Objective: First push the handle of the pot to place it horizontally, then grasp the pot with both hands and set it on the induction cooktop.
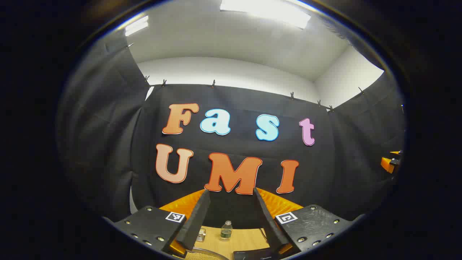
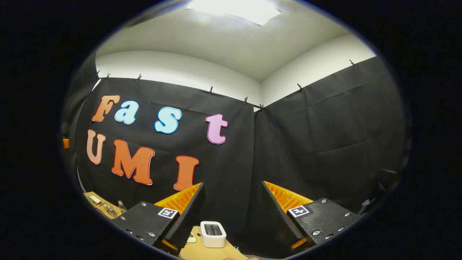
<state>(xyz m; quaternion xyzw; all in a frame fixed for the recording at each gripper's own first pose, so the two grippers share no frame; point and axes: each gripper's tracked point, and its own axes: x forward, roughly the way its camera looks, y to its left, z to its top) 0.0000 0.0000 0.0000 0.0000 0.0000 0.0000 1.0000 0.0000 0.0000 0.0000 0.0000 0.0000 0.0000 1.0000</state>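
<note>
While both aim high, left hand-held gripper (image 1: 231, 193) and right hand-held gripper (image 2: 232, 186) released, table (image 1: 245, 240) mostly cut off.

My left tool (image 1: 231, 195) sits at the bottom centre of the left gripper view, tilted upward, its two fingers spread apart with nothing between them. My right tool (image 2: 232, 187) sits at the bottom centre of the right gripper view, also raised, its fingers spread wider and holding nothing. At the right edge of the left gripper view I see a small part of the other tool.
</note>
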